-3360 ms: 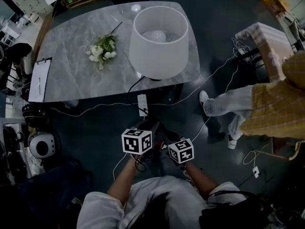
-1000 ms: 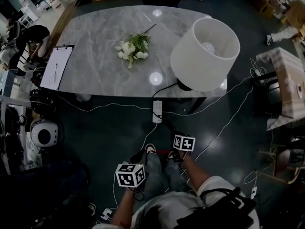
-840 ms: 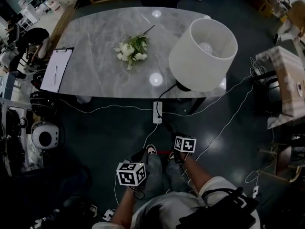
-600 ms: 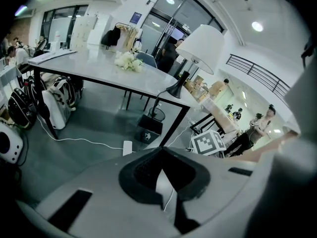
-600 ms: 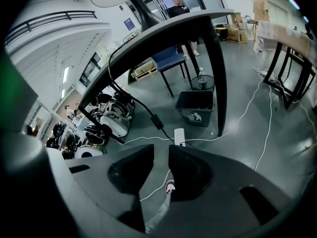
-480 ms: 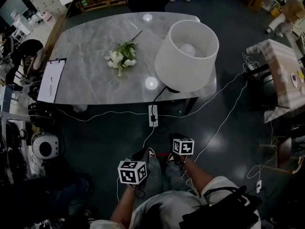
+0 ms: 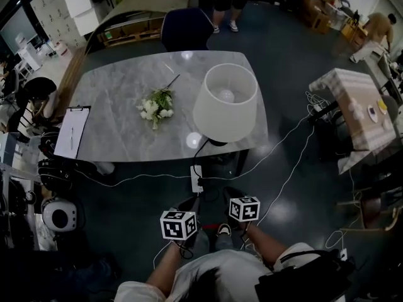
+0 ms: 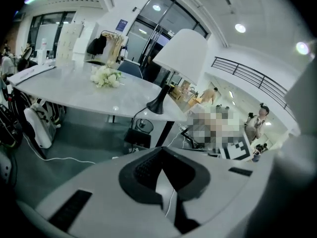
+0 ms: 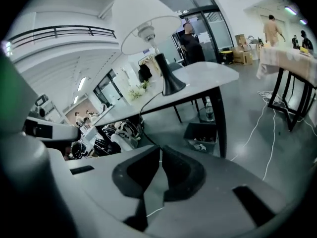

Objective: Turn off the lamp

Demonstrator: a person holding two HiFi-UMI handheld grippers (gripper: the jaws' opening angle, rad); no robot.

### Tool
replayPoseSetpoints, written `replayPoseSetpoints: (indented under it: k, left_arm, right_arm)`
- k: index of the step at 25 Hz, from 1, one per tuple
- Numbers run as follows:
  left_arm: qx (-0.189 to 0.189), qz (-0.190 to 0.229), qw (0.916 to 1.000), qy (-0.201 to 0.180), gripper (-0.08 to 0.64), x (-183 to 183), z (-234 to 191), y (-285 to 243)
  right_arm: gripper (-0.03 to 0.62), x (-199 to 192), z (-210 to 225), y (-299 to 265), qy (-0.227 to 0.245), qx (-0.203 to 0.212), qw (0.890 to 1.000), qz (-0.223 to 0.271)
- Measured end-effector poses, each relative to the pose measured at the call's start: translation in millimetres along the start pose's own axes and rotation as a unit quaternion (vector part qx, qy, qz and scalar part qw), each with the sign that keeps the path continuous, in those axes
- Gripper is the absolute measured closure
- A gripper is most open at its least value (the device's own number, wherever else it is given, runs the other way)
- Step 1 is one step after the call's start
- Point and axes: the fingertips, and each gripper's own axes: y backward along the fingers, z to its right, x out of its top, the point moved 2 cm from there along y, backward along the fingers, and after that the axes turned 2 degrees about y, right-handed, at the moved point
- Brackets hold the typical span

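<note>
The lamp [image 7: 224,103] stands on the grey marble table [image 7: 119,93] near its front right corner, with a white shade and a black base. A black cord runs from the base down to a white power strip [image 7: 196,178] on the floor. Both grippers hang in front of me over the floor, short of the table. My left gripper [image 7: 189,205] and my right gripper [image 7: 232,195] are shut with nothing between the jaws. In the left gripper view the lamp [image 8: 182,54] is ahead, beyond the shut left gripper [image 8: 161,153]. In the right gripper view the lamp [image 9: 143,20] rises above the shut right gripper [image 9: 159,153]. Whether the bulb glows I cannot tell.
A bunch of white flowers [image 7: 154,106] and a clipboard [image 7: 70,131] lie on the table. White cables trail across the dark floor at the right toward a second table [image 7: 343,96]. A dark bin [image 9: 203,132] sits under the table. People stand at the room's edges.
Both grippers have risen, the right one more. The head view has pulled back, so the table and lamp look smaller and sit nearer mid-picture. Jaws stayed shut.
</note>
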Motion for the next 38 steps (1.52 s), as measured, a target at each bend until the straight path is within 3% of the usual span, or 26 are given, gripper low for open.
replayPoseSetpoints:
  k: [8,13,21,38]
  left_arm:
    - [-0.011,0.056,0.9968,-0.056,0.552,60,31,1]
    - [-0.017,0.074,0.9938,-0.081,0.552,77,51,-3]
    - [-0.031,0.081,0.9932,-0.077,0.552,80,68,-10]
    - [-0.015,0.061,0.9933,-0.097,0.552,72,95,-20]
  right_arm:
    - [0.586,75,-20,61,0.0,0.008,0.995,0.096]
    - [0.588,89,-20,87,-0.007,0.003,0.992,0.126]
    - [0.588,77,-4,106,-0.034,-0.025,0.99,0.133]
    - [0.589,91,0,115,-0.013,-0.044,0.991,0.126]
